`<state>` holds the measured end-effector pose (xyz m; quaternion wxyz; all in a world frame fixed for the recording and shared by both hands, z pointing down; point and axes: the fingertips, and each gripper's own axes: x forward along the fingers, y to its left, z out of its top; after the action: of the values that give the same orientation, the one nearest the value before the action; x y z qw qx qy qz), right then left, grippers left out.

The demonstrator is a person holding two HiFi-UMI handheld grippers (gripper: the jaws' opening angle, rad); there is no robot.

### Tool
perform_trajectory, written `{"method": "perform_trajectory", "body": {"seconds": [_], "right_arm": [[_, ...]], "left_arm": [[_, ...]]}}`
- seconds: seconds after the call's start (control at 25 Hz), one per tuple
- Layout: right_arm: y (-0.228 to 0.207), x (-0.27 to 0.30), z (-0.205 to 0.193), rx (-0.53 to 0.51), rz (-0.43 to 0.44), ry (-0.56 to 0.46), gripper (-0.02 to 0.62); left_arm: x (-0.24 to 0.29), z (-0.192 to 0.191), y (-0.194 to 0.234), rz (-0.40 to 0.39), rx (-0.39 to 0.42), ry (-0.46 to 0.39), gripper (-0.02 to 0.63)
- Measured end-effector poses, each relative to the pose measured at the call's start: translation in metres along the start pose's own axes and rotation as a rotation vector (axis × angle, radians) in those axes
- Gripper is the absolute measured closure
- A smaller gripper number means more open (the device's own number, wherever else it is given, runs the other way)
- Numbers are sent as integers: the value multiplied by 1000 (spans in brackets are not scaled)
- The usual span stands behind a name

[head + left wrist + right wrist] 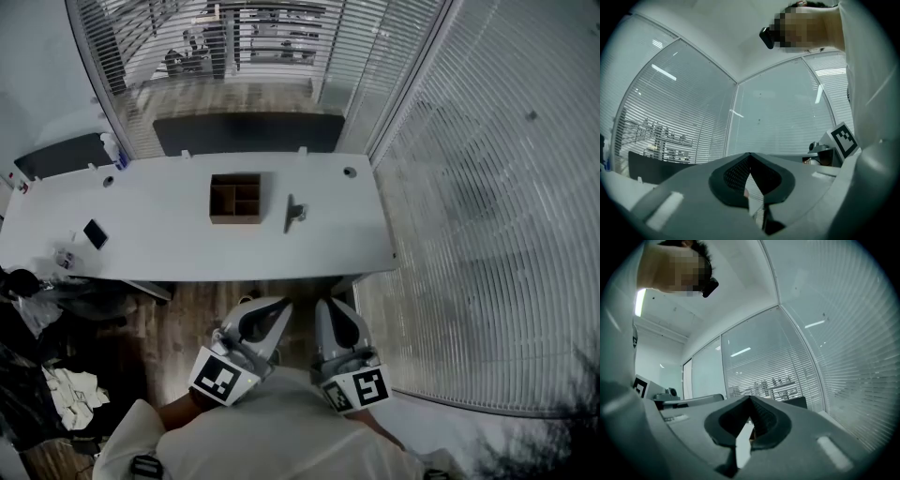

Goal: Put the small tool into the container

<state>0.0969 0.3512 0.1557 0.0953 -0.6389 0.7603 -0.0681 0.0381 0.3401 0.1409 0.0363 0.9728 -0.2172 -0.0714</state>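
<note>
Glass-walled office with slatted blinds, white table [178,246]: left gripper [265,312] and right gripper [334,314], jaws closed and empty, side by side short of its near edge; small tool [294,213] ahead between them, well apart; wooden container [235,198] beside it, ahead-left of the left gripper.

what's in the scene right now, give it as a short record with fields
surface: white table
container: brown box with compartments, near the table's middle; nothing visible in it
small tool: grey, lying flat, on the table right of the container, apart from it
left gripper: jaws together, nothing held, close to the person's body
right gripper: jaws together, nothing held, beside the left one
other: dark flat object on the table's left part
task state: not started; tool still outside the container
</note>
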Motion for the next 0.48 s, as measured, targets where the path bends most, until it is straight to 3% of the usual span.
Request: {"method": "perform_trajectory", "body": {"seconds": [0.48], "right_arm": [[-12,66,-9,1,8,39,595]], "left_arm": [[31,3,55,2,15,-12,597]]}}
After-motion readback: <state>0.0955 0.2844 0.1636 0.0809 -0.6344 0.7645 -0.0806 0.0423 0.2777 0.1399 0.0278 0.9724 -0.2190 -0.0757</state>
